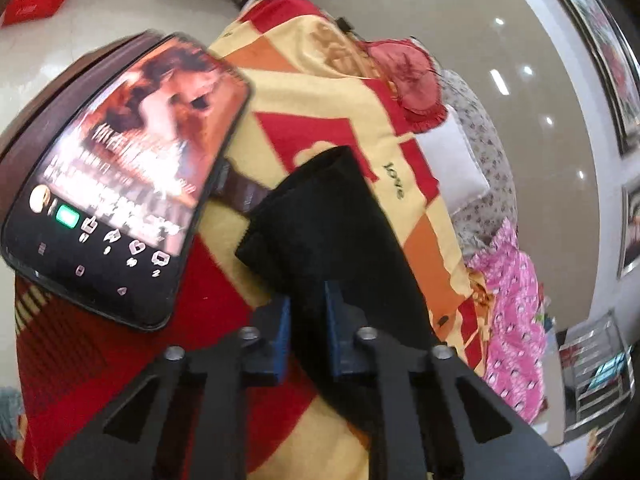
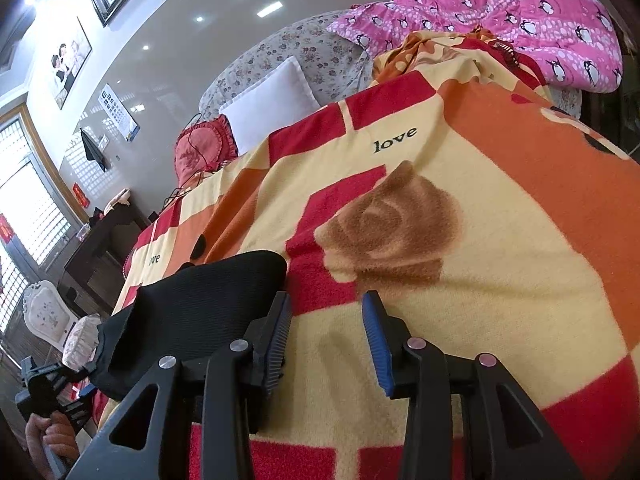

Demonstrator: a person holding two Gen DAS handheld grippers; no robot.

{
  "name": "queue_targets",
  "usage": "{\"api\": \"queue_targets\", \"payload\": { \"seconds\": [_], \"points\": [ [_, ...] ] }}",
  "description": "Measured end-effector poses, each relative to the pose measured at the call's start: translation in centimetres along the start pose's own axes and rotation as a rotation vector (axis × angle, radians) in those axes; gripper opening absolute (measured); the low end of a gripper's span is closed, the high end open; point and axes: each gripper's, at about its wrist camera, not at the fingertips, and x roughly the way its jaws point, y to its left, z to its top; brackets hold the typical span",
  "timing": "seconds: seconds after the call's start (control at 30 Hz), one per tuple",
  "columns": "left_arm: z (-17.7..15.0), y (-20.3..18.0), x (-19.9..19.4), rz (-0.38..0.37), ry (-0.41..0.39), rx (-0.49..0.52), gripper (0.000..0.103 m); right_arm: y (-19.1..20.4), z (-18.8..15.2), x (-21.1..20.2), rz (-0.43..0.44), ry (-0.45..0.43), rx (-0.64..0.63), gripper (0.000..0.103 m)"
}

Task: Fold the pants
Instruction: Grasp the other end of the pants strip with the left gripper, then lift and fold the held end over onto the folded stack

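Observation:
Black pants (image 1: 328,216) lie folded in a narrow strip on a red, orange and cream blanket (image 1: 320,92). My left gripper (image 1: 308,320) is shut on the near end of the strip, with dark cloth filling the gap between its blue pads. In the right wrist view the pants (image 2: 200,312) sit left of my right gripper (image 2: 326,320), whose left finger (image 2: 276,340) is beside the cloth edge. Its jaws stand apart over bare blanket (image 2: 500,280) with nothing between them. At the lower left a hand (image 2: 48,436) holds the left gripper at the pants' far end.
A lit phone (image 1: 128,184) sits close at the left of the left wrist view. A pink penguin quilt (image 2: 500,12), a white pillow (image 2: 272,100) and a red cushion (image 2: 204,148) lie at the far end of the bed. A dark cabinet (image 2: 100,248) stands beyond the bed's left edge.

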Motion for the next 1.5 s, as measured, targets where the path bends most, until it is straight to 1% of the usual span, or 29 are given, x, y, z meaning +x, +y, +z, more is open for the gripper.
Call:
{"api": "queue_targets", "payload": {
  "seconds": [0.03, 0.13, 0.17, 0.23, 0.3, 0.33, 0.47, 0.53, 0.57, 0.63, 0.7, 0.73, 0.77, 0.87, 1.0, 1.13, 1.17, 1.2, 1.27, 1.37, 1.4, 1.43, 1.5],
  "points": [
    [-0.1, -0.5, -0.3, 0.001, -0.016, 0.033, 0.01, -0.1, 0.0, 0.0, 0.005, 0.0, 0.004, 0.039],
    [-0.9, -3.6, -1.9, -0.013, -0.102, 0.206, 0.009, -0.3, -0.1, -0.1, 0.02, -0.003, 0.019, 0.039],
    [-1.4, -4.9, -2.5, -0.025, -0.135, 0.278, 0.009, -0.3, -0.1, -0.1, 0.022, -0.003, 0.022, 0.039],
    [-2.4, -7.4, -3.5, -0.067, -0.181, 0.401, 0.009, -0.4, -0.1, -0.1, 0.025, -0.004, 0.025, 0.039],
    [-3.7, -9.8, -4.1, -0.121, -0.197, 0.513, 0.009, -0.4, -0.1, -0.1, 0.025, -0.004, 0.025, 0.04],
    [-4.2, -10.6, -4.3, -0.147, -0.197, 0.551, 0.009, -0.4, -0.1, -0.1, 0.027, -0.003, 0.025, 0.04],
    [-7.0, -14.5, -4.6, -0.252, -0.164, 0.709, 0.009, -0.5, -0.1, -0.1, 0.034, -0.003, 0.028, 0.04],
    [-8.2, -16.3, -4.3, -0.287, -0.132, 0.766, 0.009, -0.5, -0.2, -0.2, 0.035, -0.003, 0.029, 0.041],
    [-9.1, -17.4, -4.0, -0.304, -0.103, 0.812, 0.009, -0.5, -0.1, -0.2, 0.036, -0.004, 0.03, 0.041],
    [-10.7, -19.3, -3.4, -0.324, -0.06, 0.882, 0.009, -0.5, -0.1, -0.2, 0.035, -0.003, 0.028, 0.041],
    [-13.1, -21.1, -2.4, -0.327, -0.013, 0.975, 0.009, -0.5, -0.2, -0.2, 0.036, -0.003, 0.029, 0.041],
    [-14.0, -21.5, -2.0, -0.332, 0.006, 1.001, 0.009, -0.5, -0.2, -0.2, 0.036, -0.003, 0.029, 0.041],
    [-15.2, -22.1, -1.1, -0.33, 0.041, 1.034, 0.009, -0.5, -0.1, -0.2, 0.035, -0.003, 0.029, 0.041],
    [-17.7, -22.7, 1.0, -0.313, 0.115, 1.063, 0.009, -0.6, -0.1, -0.2, 0.037, -0.003, 0.03, 0.041],
    [-20.0, -22.1, 1.8, -0.287, 0.15, 1.093, 0.009, -0.5, -0.2, -0.2, 0.039, -0.004, 0.03, 0.041],
    [-21.3, -21.6, 2.8, -0.263, 0.166, 1.121, 0.009, -0.5, -0.2, -0.2, 0.036, -0.006, 0.031, 0.041],
    [-21.5, -21.5, 3.2, -0.258, 0.178, 1.126, 0.01, -0.5, -0.2, -0.2, 0.036, -0.007, 0.032, 0.041],
    [-21.7, -21.2, 3.7, -0.256, 0.205, 1.127, 0.01, -0.5, -0.2, -0.2, 0.036, -0.007, 0.031, 0.041],
    [-21.9, -20.8, 4.3, -0.281, 0.254, 1.11, 0.015, -0.5, -0.2, -0.2, 0.037, -0.006, 0.031, 0.041],
    [-21.4, -20.3, 3.4, -0.365, 0.317, 1.083, 0.021, -0.4, -0.2, -0.2, 0.037, -0.006, 0.032, 0.041],
    [-21.1, -20.1, 2.9, -0.416, 0.365, 1.063, 0.022, -0.5, -0.2, -0.2, 0.037, -0.006, 0.031, 0.041],
    [-20.8, -19.8, 2.4, -0.441, 0.389, 1.049, 0.023, -0.4, -0.2, -0.2, 0.038, -0.006, 0.031, 0.041],
    [-20.0, -19.0, 1.2, -0.462, 0.396, 1.024, 0.023, -0.5, -0.2, -0.2, 0.038, -0.006, 0.032, 0.041]
  ]
}}
